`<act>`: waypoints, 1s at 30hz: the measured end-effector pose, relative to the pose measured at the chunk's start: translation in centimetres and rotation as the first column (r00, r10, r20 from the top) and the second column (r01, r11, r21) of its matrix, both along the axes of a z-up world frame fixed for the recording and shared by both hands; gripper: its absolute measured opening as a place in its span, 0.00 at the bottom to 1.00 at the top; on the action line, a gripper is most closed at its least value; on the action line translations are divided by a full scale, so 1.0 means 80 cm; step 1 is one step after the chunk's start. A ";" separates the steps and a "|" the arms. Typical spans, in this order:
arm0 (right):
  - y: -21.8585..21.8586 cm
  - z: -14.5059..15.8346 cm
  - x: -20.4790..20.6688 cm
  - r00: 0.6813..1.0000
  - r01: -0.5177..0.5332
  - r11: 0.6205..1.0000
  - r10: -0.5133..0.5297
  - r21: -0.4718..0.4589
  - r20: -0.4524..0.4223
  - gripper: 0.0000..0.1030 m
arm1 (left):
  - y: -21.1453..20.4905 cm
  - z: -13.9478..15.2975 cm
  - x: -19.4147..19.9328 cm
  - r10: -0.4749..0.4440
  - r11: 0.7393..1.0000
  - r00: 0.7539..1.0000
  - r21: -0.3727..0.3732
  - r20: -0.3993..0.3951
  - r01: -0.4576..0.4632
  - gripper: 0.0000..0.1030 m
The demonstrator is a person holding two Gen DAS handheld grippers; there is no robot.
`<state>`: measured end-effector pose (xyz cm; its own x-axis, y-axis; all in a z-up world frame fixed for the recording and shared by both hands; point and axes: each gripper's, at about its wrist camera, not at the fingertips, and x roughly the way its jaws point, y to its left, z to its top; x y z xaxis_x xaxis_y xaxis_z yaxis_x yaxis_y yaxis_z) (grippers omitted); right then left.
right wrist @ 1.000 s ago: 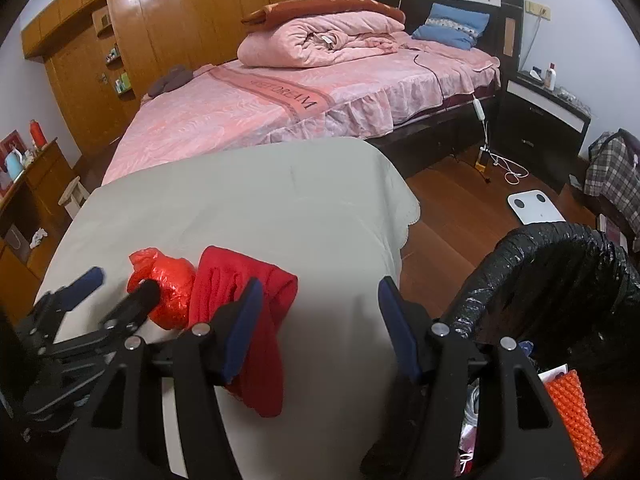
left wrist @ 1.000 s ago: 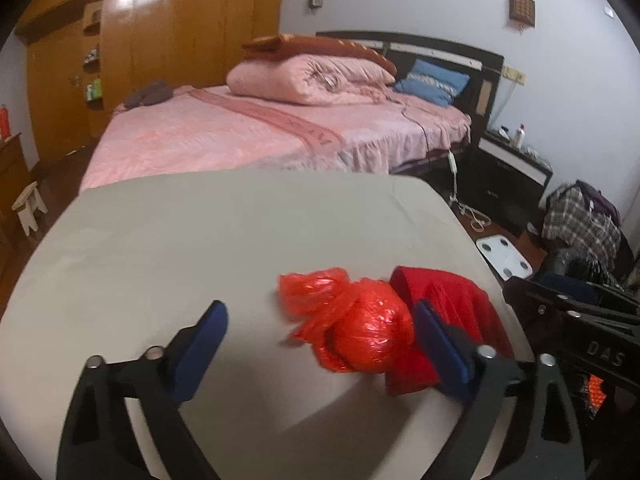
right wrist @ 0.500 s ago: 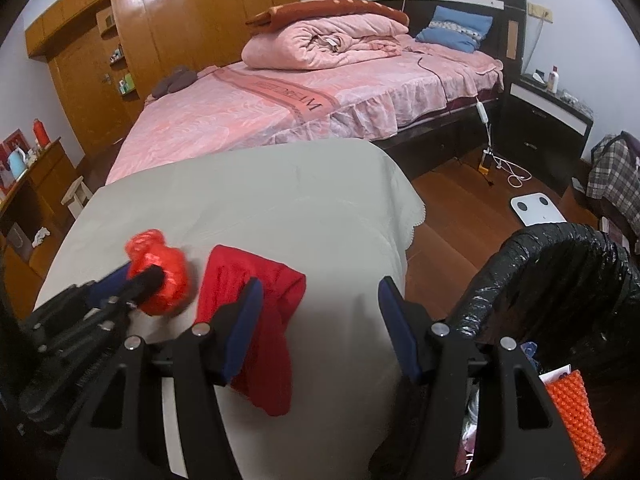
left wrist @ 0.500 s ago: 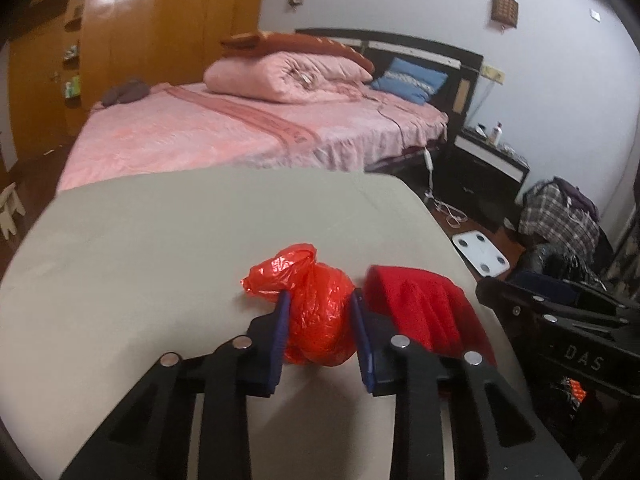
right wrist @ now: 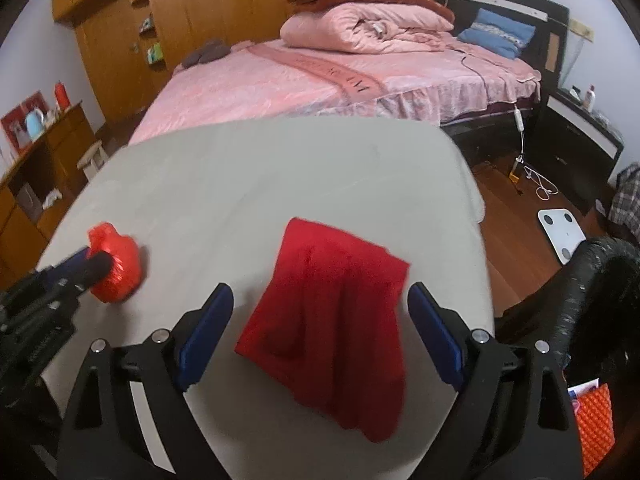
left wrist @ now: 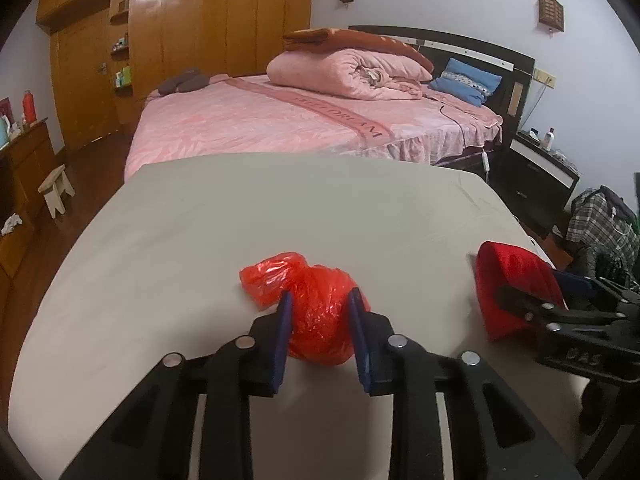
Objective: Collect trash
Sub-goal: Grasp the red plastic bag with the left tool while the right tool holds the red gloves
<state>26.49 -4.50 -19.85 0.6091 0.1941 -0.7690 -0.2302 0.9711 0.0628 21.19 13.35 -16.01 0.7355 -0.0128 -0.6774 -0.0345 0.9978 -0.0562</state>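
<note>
A knotted red plastic bag (left wrist: 316,304) rests on the grey-covered table (left wrist: 280,208), and my left gripper (left wrist: 320,296) is shut on it, its blue pads pressing both sides. In the right wrist view the same bag (right wrist: 120,264) sits at the left, with the left gripper's fingers (right wrist: 94,262) on it. A red cloth (right wrist: 332,304) lies near the table's right edge. My right gripper (right wrist: 320,291) hangs over it; its jaws are opening, the cloth is between them and the pads do not touch it.
A bin lined with a black bag (right wrist: 592,280) stands off the table's right edge, with an orange textured item (right wrist: 596,420) inside. Beyond the table are a pink bed (left wrist: 280,120), a dark nightstand (left wrist: 540,176) and a white scale (right wrist: 560,232) on the wooden floor.
My left gripper closed on the red bag and drew it left, away from the cloth. My right gripper swung left over the red cloth and its jaws spread wider.
</note>
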 end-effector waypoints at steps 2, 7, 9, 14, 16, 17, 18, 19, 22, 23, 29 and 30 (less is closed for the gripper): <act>0.006 -0.006 0.003 1.000 -0.007 1.000 0.006 -0.014 -0.015 0.83 | 0.002 -0.001 0.000 -0.002 1.000 1.000 0.000 0.002 0.002 0.26; 0.007 -0.015 0.001 1.000 -0.011 0.998 0.010 -0.056 -0.022 0.57 | 0.003 -0.003 0.002 -0.005 1.000 1.000 -0.008 -0.004 0.005 0.32; 0.003 -0.015 -0.001 1.000 -0.009 0.999 0.008 -0.052 -0.017 0.42 | 0.001 -0.005 0.005 -0.006 1.000 1.000 -0.013 -0.014 0.006 0.44; -0.008 -0.014 -0.003 1.000 0.002 1.000 -0.002 -0.014 -0.014 0.24 | -0.001 -0.016 0.019 -0.014 1.000 0.997 -0.027 -0.071 0.013 0.58; -0.012 -0.012 -0.003 1.000 0.001 1.000 -0.001 0.002 -0.014 0.20 | -0.002 -0.022 0.025 -0.019 0.999 0.995 -0.036 -0.101 0.015 0.58; -0.014 -0.010 -0.005 1.000 -0.003 1.000 0.003 0.018 -0.012 0.20 | -0.002 -0.024 0.026 -0.025 0.999 0.994 -0.040 -0.109 0.021 0.49; -0.013 -0.007 -0.004 1.000 -0.005 1.000 0.005 0.026 -0.010 0.19 | -0.003 -0.026 0.026 -0.037 0.998 0.993 -0.047 -0.115 0.032 0.32; -0.014 -0.005 -0.007 1.000 -0.009 0.999 0.010 0.036 -0.007 0.19 | -0.003 -0.026 0.026 -0.040 0.998 0.992 -0.048 -0.117 0.035 0.32; -0.019 0.004 -0.012 1.000 -0.014 0.998 0.014 0.062 0.005 0.19 | -0.005 -0.020 0.018 -0.035 0.999 0.996 -0.040 -0.087 0.032 0.30; -0.020 0.007 -0.016 1.000 -0.014 0.997 0.014 0.070 0.012 0.19 | -0.006 -0.016 0.013 -0.029 0.999 0.997 -0.032 -0.068 0.027 0.30; -0.029 0.037 -0.032 0.999 -0.021 0.993 0.015 0.113 0.052 0.19 | -0.011 0.018 -0.010 -0.011 0.999 1.000 -0.035 0.008 0.011 0.30; -0.031 0.044 -0.035 0.998 -0.024 0.993 0.017 0.119 0.061 0.19 | -0.014 0.024 -0.012 -0.011 0.999 1.000 -0.035 0.016 0.012 0.30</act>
